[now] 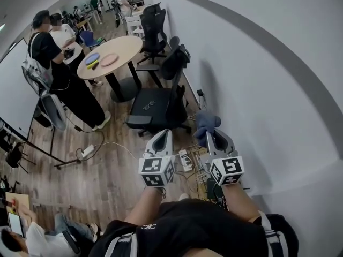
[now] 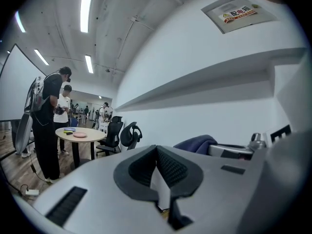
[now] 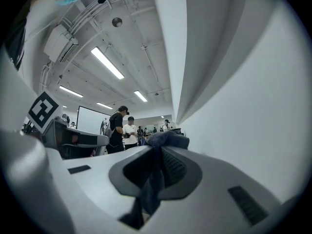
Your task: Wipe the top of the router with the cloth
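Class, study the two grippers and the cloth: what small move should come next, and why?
Probably lower the right gripper toward the cables by the wall. Its jaws are shut on the blue cloth, which is held up in the air, off any surface; no router can be made out.

Wall [image 1: 268, 90] beside right gripper [image 1: 210, 138], office chair [image 1: 155, 108] ahead, open floor [image 1: 115, 173] left
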Tool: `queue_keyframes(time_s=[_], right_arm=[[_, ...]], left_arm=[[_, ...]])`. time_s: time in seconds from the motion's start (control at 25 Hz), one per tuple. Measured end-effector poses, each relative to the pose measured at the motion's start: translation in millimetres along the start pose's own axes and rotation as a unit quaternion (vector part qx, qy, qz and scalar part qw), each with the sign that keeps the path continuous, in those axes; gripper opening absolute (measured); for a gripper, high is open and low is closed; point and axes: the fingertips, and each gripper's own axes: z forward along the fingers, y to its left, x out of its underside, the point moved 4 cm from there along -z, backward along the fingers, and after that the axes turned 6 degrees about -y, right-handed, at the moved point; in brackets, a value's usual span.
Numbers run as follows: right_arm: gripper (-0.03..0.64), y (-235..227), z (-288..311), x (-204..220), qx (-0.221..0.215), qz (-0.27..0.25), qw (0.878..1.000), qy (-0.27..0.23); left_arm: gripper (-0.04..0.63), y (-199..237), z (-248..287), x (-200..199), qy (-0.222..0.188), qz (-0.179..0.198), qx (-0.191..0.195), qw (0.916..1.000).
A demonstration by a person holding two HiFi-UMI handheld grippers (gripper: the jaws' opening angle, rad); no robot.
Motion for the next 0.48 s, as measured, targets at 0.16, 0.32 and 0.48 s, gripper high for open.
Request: queue_keyframes(time_s=[0.16, 0.32, 0.48], right_arm=[[0.021, 4, 0, 2, -0.01, -0.003, 1.0, 0.004], [0.021, 7, 0, 2, -0.017, -0.006, 1.0, 0.005], [0.021, 7, 1, 6, -0.025, -0.009, 1.0, 0.006]], left_arm=[[0.003, -5, -1, 4, 0.005, 0.0, 0.005, 1.0], [0.003, -10, -1, 8, 0.009, -0.001, 0.01, 0.9999], [0.003, -13, 2, 14, 0.014, -0.002, 0.012, 0.9998]])
